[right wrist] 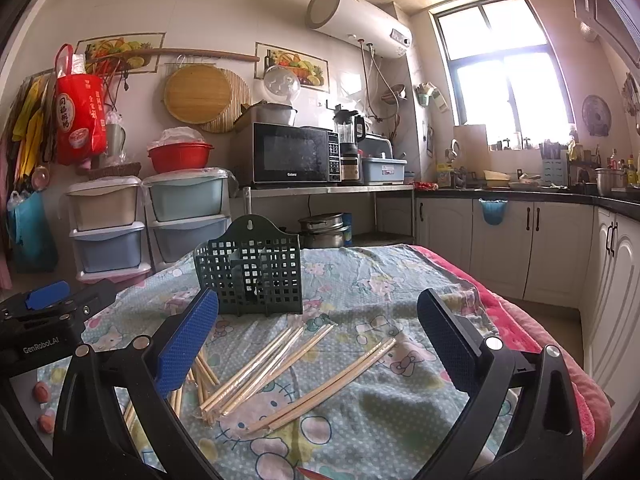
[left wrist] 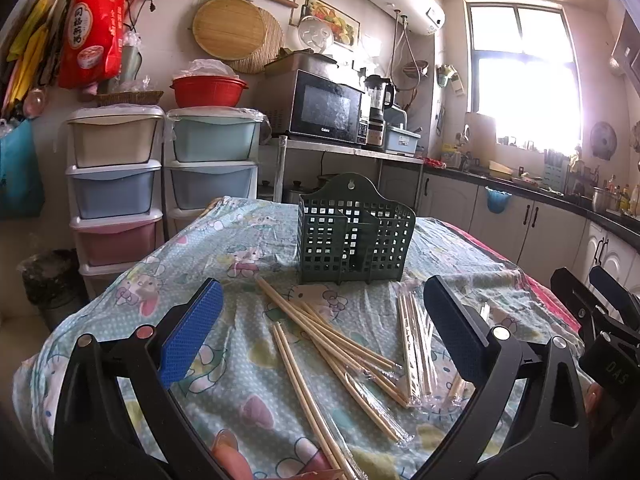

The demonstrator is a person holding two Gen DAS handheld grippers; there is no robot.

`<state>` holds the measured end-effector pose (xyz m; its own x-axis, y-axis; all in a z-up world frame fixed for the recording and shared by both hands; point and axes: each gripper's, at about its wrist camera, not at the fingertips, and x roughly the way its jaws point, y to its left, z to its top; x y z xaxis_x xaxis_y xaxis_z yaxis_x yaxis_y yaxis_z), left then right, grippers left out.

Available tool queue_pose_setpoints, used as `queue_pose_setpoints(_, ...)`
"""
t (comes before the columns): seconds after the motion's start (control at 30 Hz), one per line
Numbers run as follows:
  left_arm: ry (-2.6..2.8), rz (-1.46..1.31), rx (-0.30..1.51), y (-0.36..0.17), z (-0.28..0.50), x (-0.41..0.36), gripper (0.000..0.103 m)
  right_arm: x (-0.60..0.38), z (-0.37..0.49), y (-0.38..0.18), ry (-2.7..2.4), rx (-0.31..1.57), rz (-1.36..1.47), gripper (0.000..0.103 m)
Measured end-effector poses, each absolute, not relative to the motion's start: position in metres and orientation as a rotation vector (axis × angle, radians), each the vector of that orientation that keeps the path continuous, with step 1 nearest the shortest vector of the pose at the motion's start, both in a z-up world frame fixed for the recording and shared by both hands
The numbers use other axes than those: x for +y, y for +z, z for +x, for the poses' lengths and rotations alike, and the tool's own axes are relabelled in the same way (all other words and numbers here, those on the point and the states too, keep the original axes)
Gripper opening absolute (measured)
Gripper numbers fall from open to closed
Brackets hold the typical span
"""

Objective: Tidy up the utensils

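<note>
Left wrist view: my left gripper (left wrist: 322,320) and right gripper (right wrist: 318,328) gape wide, empty, above scattered chopsticks (left wrist: 340,344); beyond stands the green holder (left wrist: 354,236). Slippery plastic sleeves could make pairs slide or split.

- The left wrist camera looked forward between its own blue-padded fingers (left wrist: 188,332), low over the cartoon-print tablecloth (left wrist: 224,236), facing the dark green perforated plastic utensil caddy (left wrist: 354,236).
- The right wrist camera sat further right, facing likewise.
- Both views shared the caddy (right wrist: 252,276), the wrapped bamboo chopsticks (right wrist: 256,372) and the black microwave (right wrist: 294,152).
</note>
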<state>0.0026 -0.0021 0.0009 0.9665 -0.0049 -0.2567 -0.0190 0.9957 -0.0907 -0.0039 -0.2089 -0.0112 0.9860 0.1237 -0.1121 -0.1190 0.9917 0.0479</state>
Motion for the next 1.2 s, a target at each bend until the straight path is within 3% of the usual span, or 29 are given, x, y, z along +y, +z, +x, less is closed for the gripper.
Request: queue_pose_setpoints(1.2,0.002,-0.092,0.271,-0.0023,0.0064,-0.0040,0.093,-0.2117,-0.0021,-0.0119,0.121,0.123,0.045,0.097)
